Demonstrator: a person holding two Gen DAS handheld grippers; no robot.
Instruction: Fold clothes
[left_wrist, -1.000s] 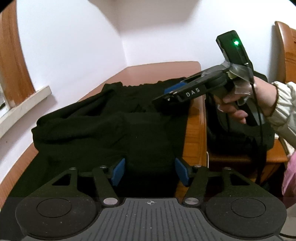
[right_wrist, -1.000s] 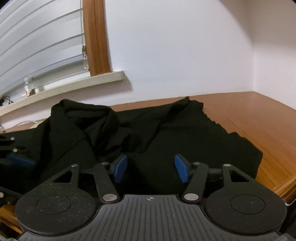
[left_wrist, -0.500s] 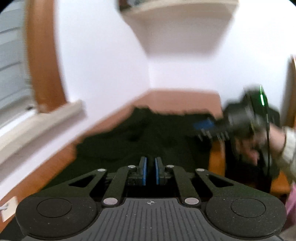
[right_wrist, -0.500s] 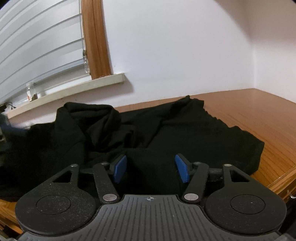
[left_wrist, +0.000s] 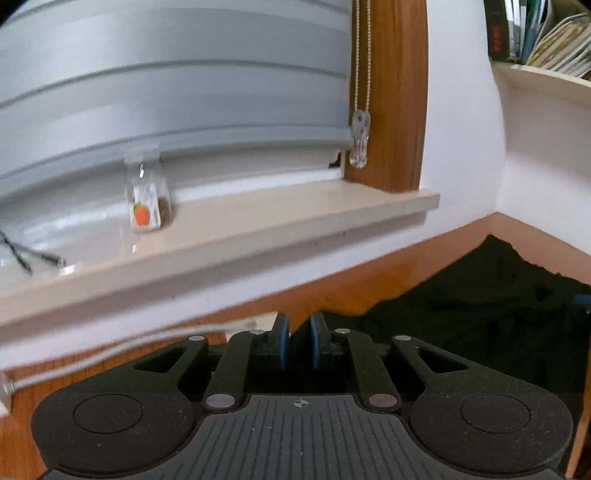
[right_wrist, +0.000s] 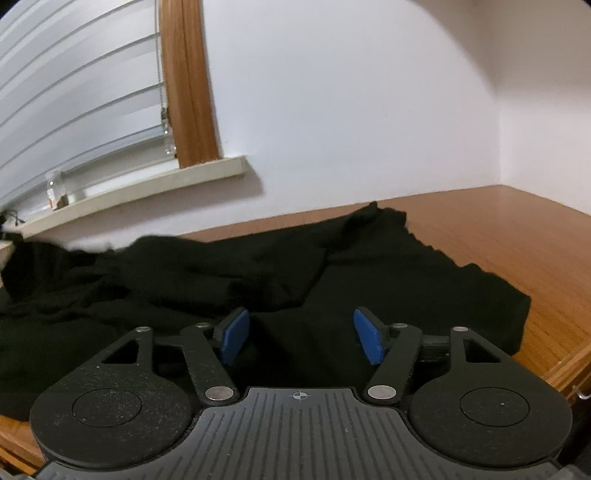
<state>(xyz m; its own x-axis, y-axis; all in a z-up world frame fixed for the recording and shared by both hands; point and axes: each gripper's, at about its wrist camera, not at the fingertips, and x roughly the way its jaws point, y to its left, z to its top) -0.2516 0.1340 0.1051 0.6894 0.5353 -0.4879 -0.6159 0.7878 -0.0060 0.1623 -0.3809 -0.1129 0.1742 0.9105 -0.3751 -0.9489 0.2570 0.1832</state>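
A black garment (right_wrist: 258, 266) lies spread and rumpled over the wooden table (right_wrist: 517, 236). In the right wrist view my right gripper (right_wrist: 301, 334) hovers low over its near hem, open, the jaws widening slightly with only flat cloth under them. My left gripper (left_wrist: 298, 341) is lifted and turned toward the window. Its blue pads (left_wrist: 282, 343) stand a narrow slit apart and are easing open, with a peak of the black garment (left_wrist: 498, 317) pinched between them. The cloth trails from there to the right across the table (left_wrist: 332, 291).
A cream windowsill (left_wrist: 258, 221) carries a small clear bottle (left_wrist: 146, 192) under grey blinds. A bead cord (left_wrist: 360, 140) hangs by the wooden frame. A white cable (left_wrist: 110, 350) runs along the table's left. Books fill a shelf (left_wrist: 546, 33). The table edge (right_wrist: 561, 365) drops off at right.
My left gripper closed on the garment, rose and swung left toward the window, dragging the cloth. The bunched fold at the left flattened and stretched leftward. The right gripper stayed put.
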